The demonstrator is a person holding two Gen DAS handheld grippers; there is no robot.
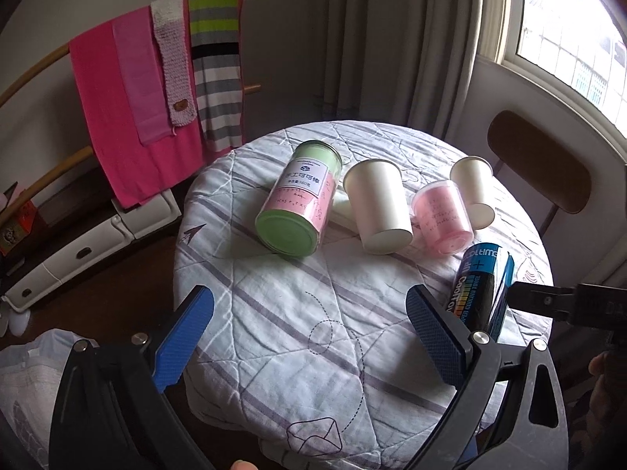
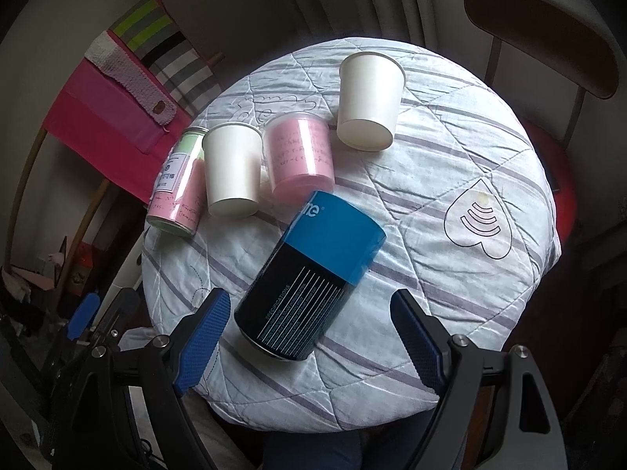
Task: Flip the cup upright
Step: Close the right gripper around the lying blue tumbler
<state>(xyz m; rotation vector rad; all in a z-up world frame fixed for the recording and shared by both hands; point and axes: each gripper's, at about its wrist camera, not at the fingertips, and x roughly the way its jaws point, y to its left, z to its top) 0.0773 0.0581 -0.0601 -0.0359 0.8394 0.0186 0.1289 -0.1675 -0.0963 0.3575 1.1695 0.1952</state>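
On the desk [image 2: 450, 180] I count two white paper cups [image 2: 368, 98] [image 2: 233, 168], both upside down, one pink plastic cup [image 2: 299, 156], one green-lidded jar [image 2: 178, 192], and one blue-and-black can [image 2: 309, 278].

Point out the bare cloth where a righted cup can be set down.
Free: the patch around the heart print, right of the blue-black can, and the near cloth between the left tongs. Crowded: the far row from green-lidded jar to paper cups.

a round table [image 1: 313, 313] under a striped quilted cover stands by grey curtains [image 1: 392, 39] and a bright window [image 1: 568, 27]. a wooden rack [image 1: 35, 66] holds pink and striped cloths [image 1: 137, 98]; a brown-backed chair [image 2: 540, 31] sits behind.
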